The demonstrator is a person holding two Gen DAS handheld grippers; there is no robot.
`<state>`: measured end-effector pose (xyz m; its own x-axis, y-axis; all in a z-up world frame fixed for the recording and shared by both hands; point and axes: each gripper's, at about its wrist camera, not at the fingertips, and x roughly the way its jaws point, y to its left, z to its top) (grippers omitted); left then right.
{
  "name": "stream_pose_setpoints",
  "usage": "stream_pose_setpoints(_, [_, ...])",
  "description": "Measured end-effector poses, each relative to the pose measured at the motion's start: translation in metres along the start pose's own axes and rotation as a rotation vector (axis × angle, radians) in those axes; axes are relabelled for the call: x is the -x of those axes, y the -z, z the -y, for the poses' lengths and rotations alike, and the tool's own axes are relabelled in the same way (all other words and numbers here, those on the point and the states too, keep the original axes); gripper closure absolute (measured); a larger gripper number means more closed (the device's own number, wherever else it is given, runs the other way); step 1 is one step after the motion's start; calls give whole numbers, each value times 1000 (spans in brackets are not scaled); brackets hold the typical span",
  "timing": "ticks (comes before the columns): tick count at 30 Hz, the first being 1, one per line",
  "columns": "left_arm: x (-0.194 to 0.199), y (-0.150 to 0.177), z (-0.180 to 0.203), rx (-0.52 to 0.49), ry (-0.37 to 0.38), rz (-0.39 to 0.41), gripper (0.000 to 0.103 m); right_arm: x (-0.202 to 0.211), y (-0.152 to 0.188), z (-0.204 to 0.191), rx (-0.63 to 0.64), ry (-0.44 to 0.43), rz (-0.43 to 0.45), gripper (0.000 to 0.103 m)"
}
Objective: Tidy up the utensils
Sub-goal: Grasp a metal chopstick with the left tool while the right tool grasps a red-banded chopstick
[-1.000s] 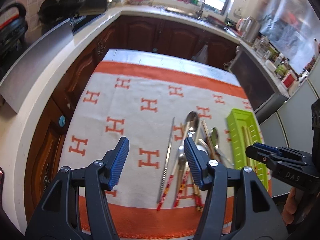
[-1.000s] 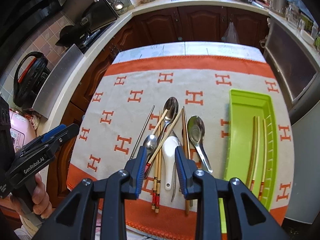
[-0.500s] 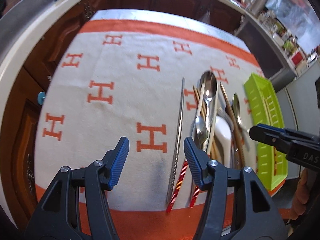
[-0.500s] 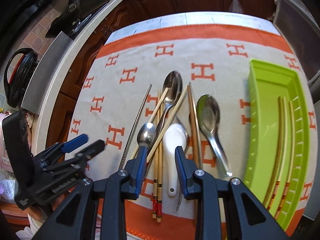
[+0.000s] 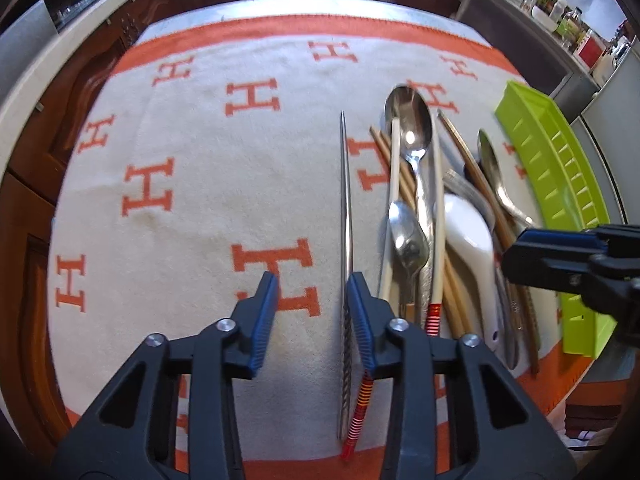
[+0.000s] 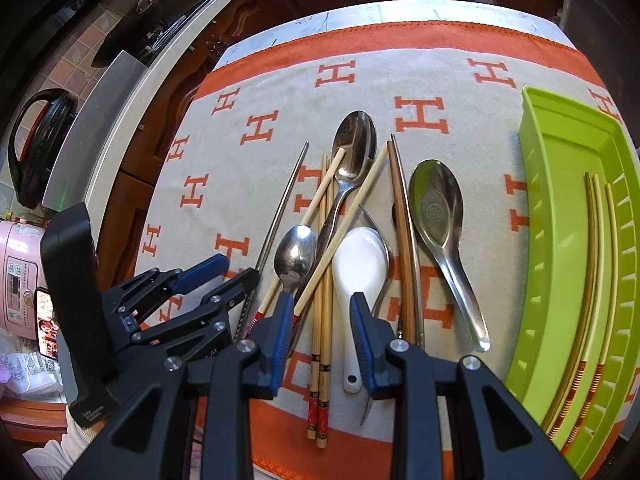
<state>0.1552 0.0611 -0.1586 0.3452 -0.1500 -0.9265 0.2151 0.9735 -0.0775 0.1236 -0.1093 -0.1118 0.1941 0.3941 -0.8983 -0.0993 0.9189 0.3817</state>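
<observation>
Both tongs lowered closer to the orange-lettered cloth on the worktop (image 6: 448,12) since the earlier frame. Left tongs (image 5: 312,316) closing, metal chopstick (image 5: 347,240) lying between the pads beside the right one, possibly touching, not yet pinched. Right tongs (image 6: 320,332) partly apart above the heap of utensils (image 6: 340,220), clamped on nothing, white spoon (image 6: 360,264) handle between them. Far right, green tray (image 6: 560,240) holding sorted chopsticks (image 6: 592,280), likely the destination.

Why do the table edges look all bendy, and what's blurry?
Left wrist view: the fisheye lens curves the cloth's edges; the right gripper looks blurred. Right wrist view: same bending, the tray bows, glare shines on the white spoon.
</observation>
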Motion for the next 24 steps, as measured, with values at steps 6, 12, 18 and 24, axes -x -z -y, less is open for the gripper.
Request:
stream_pose_setpoints(6, [-6, 2, 11, -54, -46, 10, 71, -6, 2, -1, 0, 1, -15, 74])
stream_pose_setpoints(12, [-7, 2, 14, -66, -55, 34, 71, -7, 6, -2, 1, 4, -18, 74])
stream_pose_setpoints(18, [-5, 6, 17, -76, -44, 56, 91, -8, 8, -4, 4, 7, -20, 74])
stream_pose_setpoints(24, [-4, 8, 20, -80, -34, 62, 99, -7, 9, -4, 2, 9, -19, 74])
